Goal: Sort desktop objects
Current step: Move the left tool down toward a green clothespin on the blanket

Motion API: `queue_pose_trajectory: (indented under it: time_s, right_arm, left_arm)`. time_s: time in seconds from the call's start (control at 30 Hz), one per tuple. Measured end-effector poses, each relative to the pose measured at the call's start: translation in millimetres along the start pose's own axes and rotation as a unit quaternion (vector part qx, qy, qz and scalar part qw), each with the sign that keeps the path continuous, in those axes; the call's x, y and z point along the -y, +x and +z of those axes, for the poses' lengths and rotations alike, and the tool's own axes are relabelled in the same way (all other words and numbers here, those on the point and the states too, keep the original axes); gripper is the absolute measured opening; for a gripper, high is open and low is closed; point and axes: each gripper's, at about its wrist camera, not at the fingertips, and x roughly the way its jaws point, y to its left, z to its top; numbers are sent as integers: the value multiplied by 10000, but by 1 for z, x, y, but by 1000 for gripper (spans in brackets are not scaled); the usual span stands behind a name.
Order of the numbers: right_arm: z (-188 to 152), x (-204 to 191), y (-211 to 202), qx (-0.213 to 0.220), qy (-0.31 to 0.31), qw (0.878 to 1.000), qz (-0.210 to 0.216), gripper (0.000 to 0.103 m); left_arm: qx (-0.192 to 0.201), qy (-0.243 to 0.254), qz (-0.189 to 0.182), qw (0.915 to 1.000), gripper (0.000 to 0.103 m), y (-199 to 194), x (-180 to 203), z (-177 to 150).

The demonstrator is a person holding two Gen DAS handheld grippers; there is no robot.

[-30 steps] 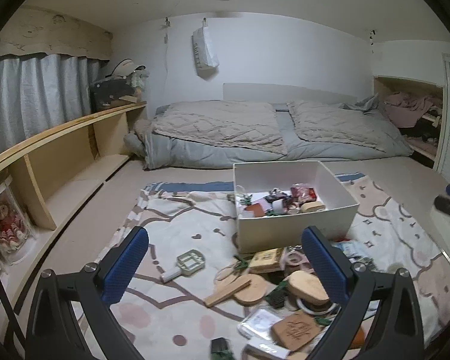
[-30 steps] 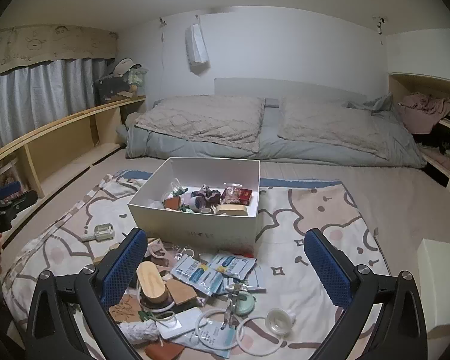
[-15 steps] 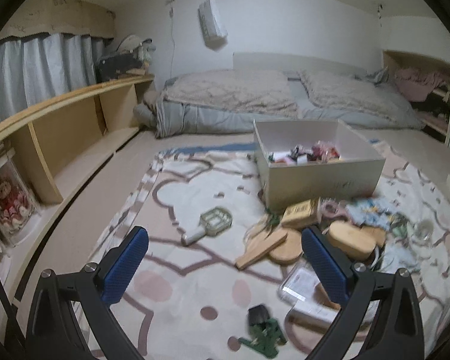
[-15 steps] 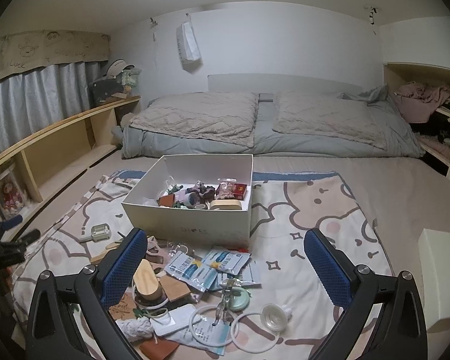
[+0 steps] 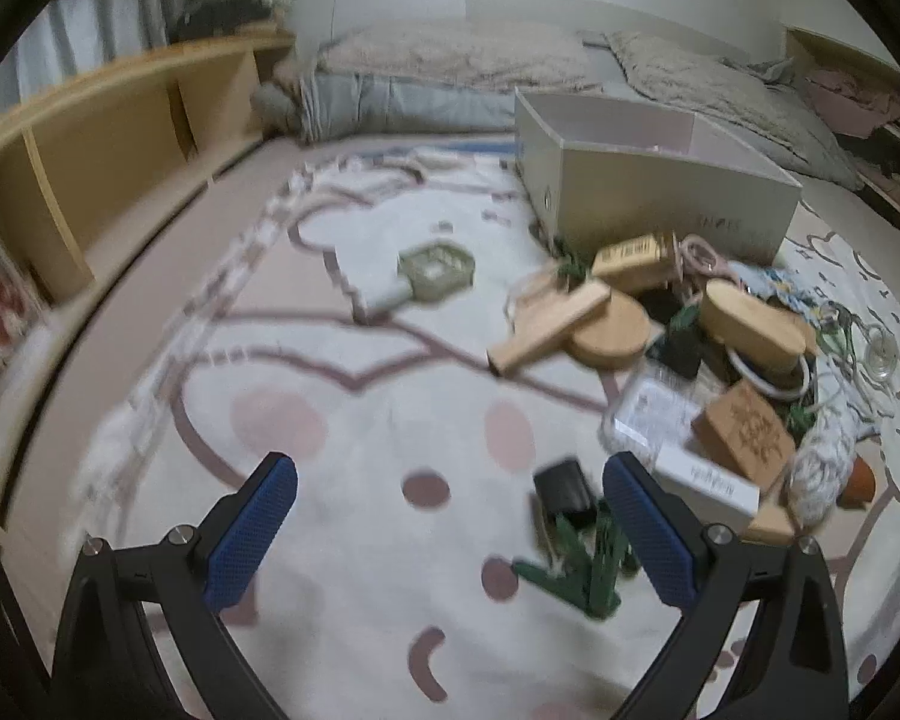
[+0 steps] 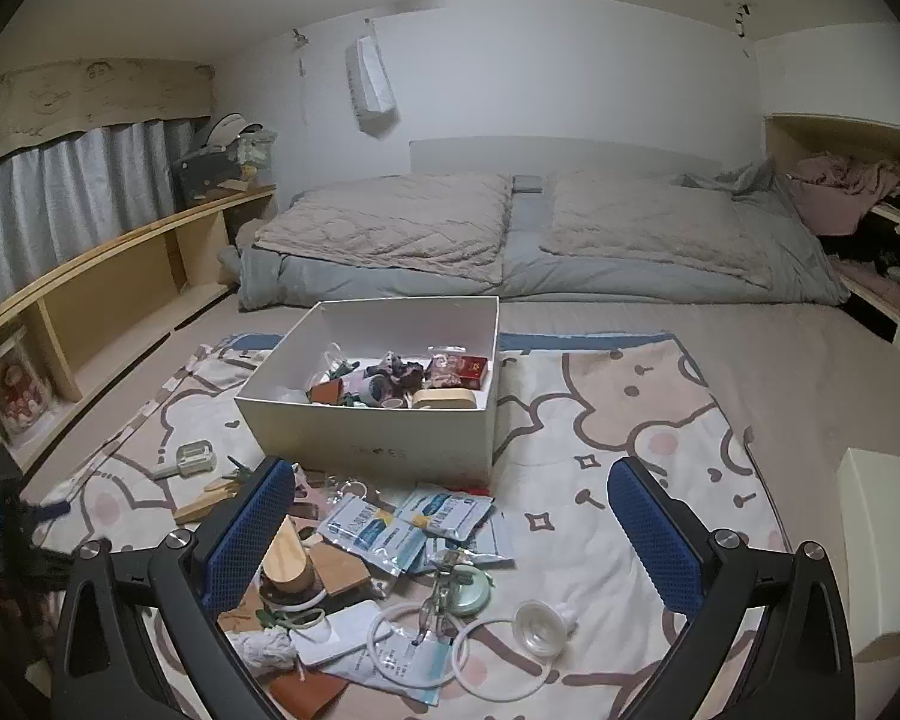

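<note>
bedroom floor with a patterned rug (image 5: 342,480) fills the left wrist view, blurred by motion: the left gripper (image 5: 450,531) hangs low over the rug's near edge, jaws wide apart and empty, with a small black and green plant toy (image 5: 576,540) lying just inside its right finger. it looks like the next pick; i would shift right to centre it, lower until both pads straddle the dark base, then close gently, since the thin green leaves look floppy. the white box (image 5: 660,204) stands toward the rug's far right. from the right wrist view, the right gripper (image 6: 450,531) hovers above the clutter pile (image 6: 390,570) at the rug's near edge, jaws apart, nothing held; the box (image 6: 378,432) sits mid-rug, partly filled.
</note>
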Motion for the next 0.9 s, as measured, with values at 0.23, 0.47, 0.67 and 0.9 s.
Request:
queue_pose_trajectory:
  time_s: [0.23, 0.47, 0.67, 0.9]
  right_arm:
    - [-2, -1, 3, -83, -51, 10000, -6, 103]
    - [-4, 6, 5, -121, 1, 9999, -56, 103]
    - [-5, 8, 7, -135, 17, 9999, -53, 103]
    - [-7, 10, 12, -206, 24, 9998, -33, 103]
  left_arm:
    - [-393, -39, -381, 9985, 103, 10, 6, -22]
    - [-529, 605, -369, 9961, 103, 6, 24, -30]
    - [-548, 568, 63, 9969, 103, 15, 18, -26]
    - [-403, 39, 434, 9982, 103, 29, 0, -12]
